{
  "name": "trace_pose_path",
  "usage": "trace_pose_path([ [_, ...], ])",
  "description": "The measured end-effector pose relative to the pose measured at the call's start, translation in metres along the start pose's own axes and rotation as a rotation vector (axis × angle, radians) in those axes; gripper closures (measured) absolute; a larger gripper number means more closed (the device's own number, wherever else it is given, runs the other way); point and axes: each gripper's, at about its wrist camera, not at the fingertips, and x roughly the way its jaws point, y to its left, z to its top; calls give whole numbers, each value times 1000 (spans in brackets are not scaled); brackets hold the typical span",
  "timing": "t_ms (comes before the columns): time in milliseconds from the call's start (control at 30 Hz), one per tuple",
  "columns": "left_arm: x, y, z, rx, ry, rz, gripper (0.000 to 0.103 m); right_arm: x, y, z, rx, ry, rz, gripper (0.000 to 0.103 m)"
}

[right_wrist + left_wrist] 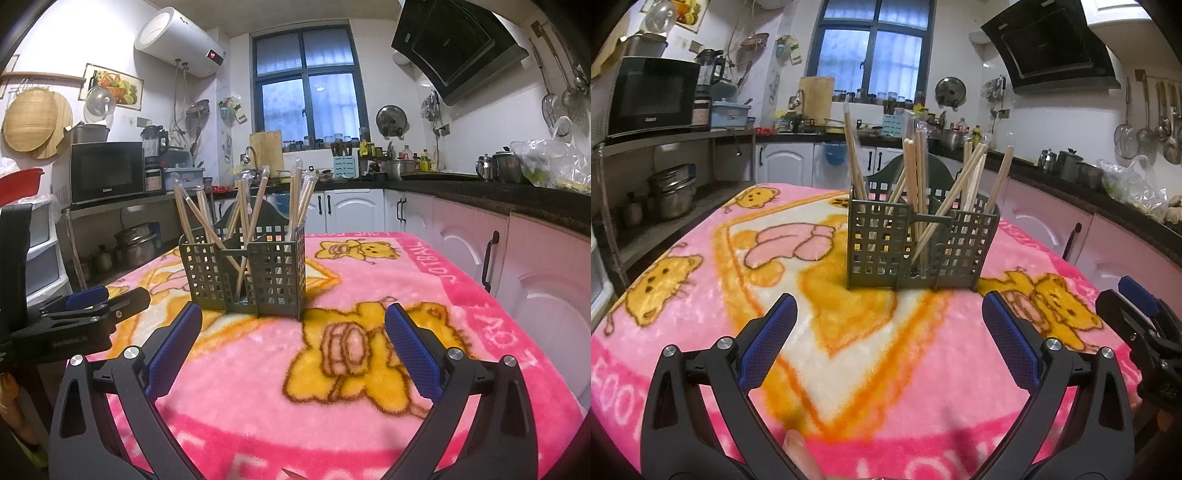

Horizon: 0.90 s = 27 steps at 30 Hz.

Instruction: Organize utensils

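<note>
Nearest in the left wrist view, a fingertip (796, 443) shows at the bottom edge between the arms of the left gripper (889, 321), whose blue-padded fingers are spread wide with nothing between them. The right gripper (293, 332) is likewise spread wide and empty. Both hover low over a pink blanket (701, 317) printed with yellow bears that covers the table. In the left view the right gripper appears at the far right edge; in the right view the left gripper sits at the left edge.

Ahead of both grippers, well apart from their tips, a dark green lattice basket (919, 247) stands upright on the blanket. Wooden chopsticks (916, 173) lean in its compartments at mixed angles, some crossing.

Beyond the table are white cabinets (351, 210), a dark counter, a microwave (650, 98) and a window (306, 85).
</note>
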Motion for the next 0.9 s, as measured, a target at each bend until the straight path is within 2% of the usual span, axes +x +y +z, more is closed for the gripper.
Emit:
trace_pose_path([
  [133,1,8,4,-34,25,-5,11,2,-7,4,21,12,-2,7],
  [233,11,29,18,-48,82,19,11,8,-21,18,28,55,-34,7],
  [333,31,66,38,-62,171,91,11,34,-48,37,4,162,-125,7],
  [367,41,79,43,-51,205,128,11,46,-66,43,25,196,-157,7],
  [400,55,96,49,-40,251,202,11,57,-79,47,35,229,-186,7],
  [467,74,123,52,-46,280,269,11,93,-110,48,47,356,-250,7],
  [533,103,152,48,-74,369,355,11,128,-132,38,65,490,-257,7],
  [567,114,162,43,-85,397,368,11,147,-141,29,57,578,-276,7],
  [633,136,184,29,-118,470,431,11,169,-149,13,18,654,-295,7],
  [667,146,193,21,-145,522,425,10,178,-152,3,7,679,-310,7],
  [733,142,202,23,-193,505,391,9,180,-166,-6,83,670,-278,6],
  [900,140,197,20,-163,522,414,9,164,-168,-4,69,669,-295,6],
])
